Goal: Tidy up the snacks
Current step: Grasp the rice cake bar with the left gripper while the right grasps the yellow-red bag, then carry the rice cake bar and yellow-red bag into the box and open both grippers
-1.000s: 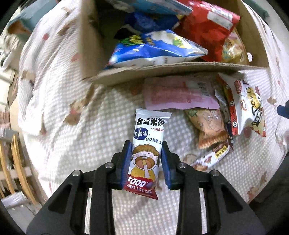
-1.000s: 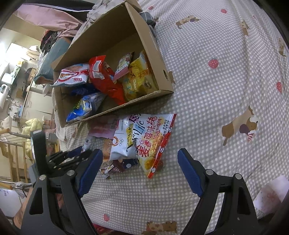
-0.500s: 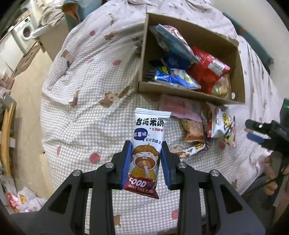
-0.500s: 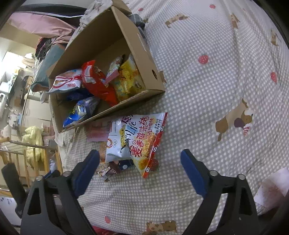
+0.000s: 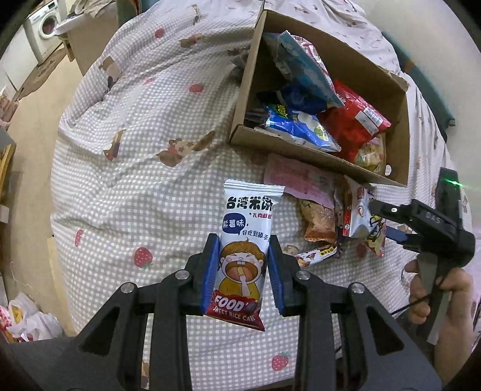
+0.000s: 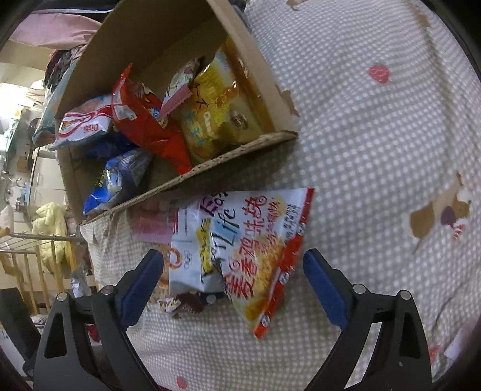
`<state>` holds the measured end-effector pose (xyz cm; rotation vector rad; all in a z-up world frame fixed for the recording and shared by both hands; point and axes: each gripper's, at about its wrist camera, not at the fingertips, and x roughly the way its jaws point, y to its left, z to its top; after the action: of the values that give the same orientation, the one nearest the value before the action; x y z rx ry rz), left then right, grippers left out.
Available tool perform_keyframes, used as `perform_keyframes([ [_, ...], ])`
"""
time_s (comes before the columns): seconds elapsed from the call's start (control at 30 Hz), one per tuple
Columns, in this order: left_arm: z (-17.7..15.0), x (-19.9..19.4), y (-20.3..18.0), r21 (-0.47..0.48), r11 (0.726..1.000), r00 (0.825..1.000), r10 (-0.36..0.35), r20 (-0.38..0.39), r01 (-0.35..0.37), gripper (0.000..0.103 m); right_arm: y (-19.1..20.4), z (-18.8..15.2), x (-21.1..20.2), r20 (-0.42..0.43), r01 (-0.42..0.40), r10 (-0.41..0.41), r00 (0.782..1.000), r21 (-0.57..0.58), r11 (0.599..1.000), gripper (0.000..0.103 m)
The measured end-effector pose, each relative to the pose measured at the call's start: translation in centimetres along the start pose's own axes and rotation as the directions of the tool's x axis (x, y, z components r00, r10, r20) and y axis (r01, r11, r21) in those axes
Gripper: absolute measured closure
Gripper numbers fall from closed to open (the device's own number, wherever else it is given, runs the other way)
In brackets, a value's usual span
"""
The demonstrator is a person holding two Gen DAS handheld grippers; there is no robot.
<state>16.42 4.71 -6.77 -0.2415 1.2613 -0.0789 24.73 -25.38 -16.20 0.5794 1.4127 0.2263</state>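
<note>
My left gripper (image 5: 243, 270) is shut on a white rice-cake packet (image 5: 245, 240) with a cartoon child, held above the checked bedspread. Up and to the right stands an open cardboard box (image 5: 303, 152) with several snack bags inside. In the right wrist view my right gripper (image 6: 233, 284) stands open low over a white-and-orange snack bag (image 6: 249, 237) that lies on the bedspread in front of the box (image 6: 234, 153); its blue pads flank the bag without touching it. That right gripper (image 5: 387, 221) also shows at the right edge of the left wrist view, held by a hand (image 5: 442, 297).
A pink packet (image 5: 300, 177), a brown packet (image 5: 320, 222) and small wrappers (image 6: 186, 303) lie between the box and the big bag. The bed's edge drops to the floor at left, with a washing machine (image 5: 42, 27) beyond. Bare bedspread spreads out to the right of the box (image 6: 375, 135).
The left gripper has risen and rolled with the packet, so the box looks farther and turned. The right gripper opened slightly wider and sank toward the white-and-orange bag.
</note>
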Motion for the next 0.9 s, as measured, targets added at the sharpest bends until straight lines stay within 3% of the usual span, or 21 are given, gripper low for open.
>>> perform_keyframes([
  [0.1, 0.0, -0.1, -0.2, 0.000, 1.000, 1.000, -0.004, 0.003, 0.004, 0.075, 0.2, 0.2, 0.7, -0.019, 0.007, -0.007, 1.000, -0.009, 1.000, 0.010],
  [0.27, 0.0, 0.0, -0.3, 0.004, 1.000, 1.000, 0.003, 0.006, -0.003, 0.075, 0.9, 0.0, 0.8, -0.030, 0.003, -0.005, 1.000, -0.039, 0.999, 0.050],
  [0.37, -0.2, 0.3, -0.3, -0.005, 1.000, 1.000, 0.004, -0.004, -0.004, 0.075, 1.2, -0.5, 0.1, -0.001, 0.005, -0.005, 1.000, -0.071, 0.997, 0.060],
  [0.63, -0.2, 0.0, -0.2, -0.006, 0.999, 0.999, 0.032, 0.026, -0.032, 0.076, 1.0, -1.7, -1.9, 0.029, -0.012, 0.016, 0.999, -0.134, 0.991, 0.068],
  [0.9, -0.3, 0.0, 0.4, -0.017, 0.998, 0.997, 0.062, 0.042, -0.062, 0.075, -0.1, -3.7, -4.9, 0.060, -0.039, 0.051, 0.997, -0.180, 0.983, 0.069],
])
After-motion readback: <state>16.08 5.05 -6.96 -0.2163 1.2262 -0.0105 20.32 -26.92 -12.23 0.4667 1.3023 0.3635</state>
